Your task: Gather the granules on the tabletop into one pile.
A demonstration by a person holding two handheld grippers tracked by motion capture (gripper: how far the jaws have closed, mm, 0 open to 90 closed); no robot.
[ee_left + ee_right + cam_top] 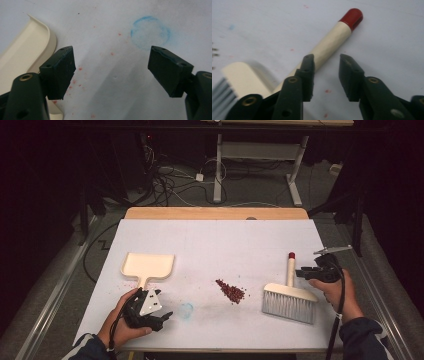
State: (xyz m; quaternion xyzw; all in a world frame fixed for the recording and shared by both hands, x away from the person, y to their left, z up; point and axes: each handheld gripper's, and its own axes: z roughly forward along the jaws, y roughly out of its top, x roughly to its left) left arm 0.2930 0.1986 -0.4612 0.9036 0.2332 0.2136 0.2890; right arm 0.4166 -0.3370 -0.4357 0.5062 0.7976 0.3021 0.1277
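Observation:
A cream dustpan (148,266) lies on the left of the white table, its handle pointing toward my left gripper (166,315). That gripper (112,72) is open wide just above the table surface, with the dustpan (22,55) beside its left jaw. A small pile of red grains (231,291) sits mid-table. To the right lies a hand brush (290,295) with a cream handle and red tip. My right gripper (300,273) hovers at the handle. In the right gripper view the gripper (325,72) is open a little, and the handle (332,42) runs under its left jaw, not between the jaws.
A faint blue ring (150,32) is drawn on the table just ahead of the left gripper. Stray red specks dot the surface near the dustpan. A wooden strip (215,213) edges the table's far side, and beyond it cables lie on the floor.

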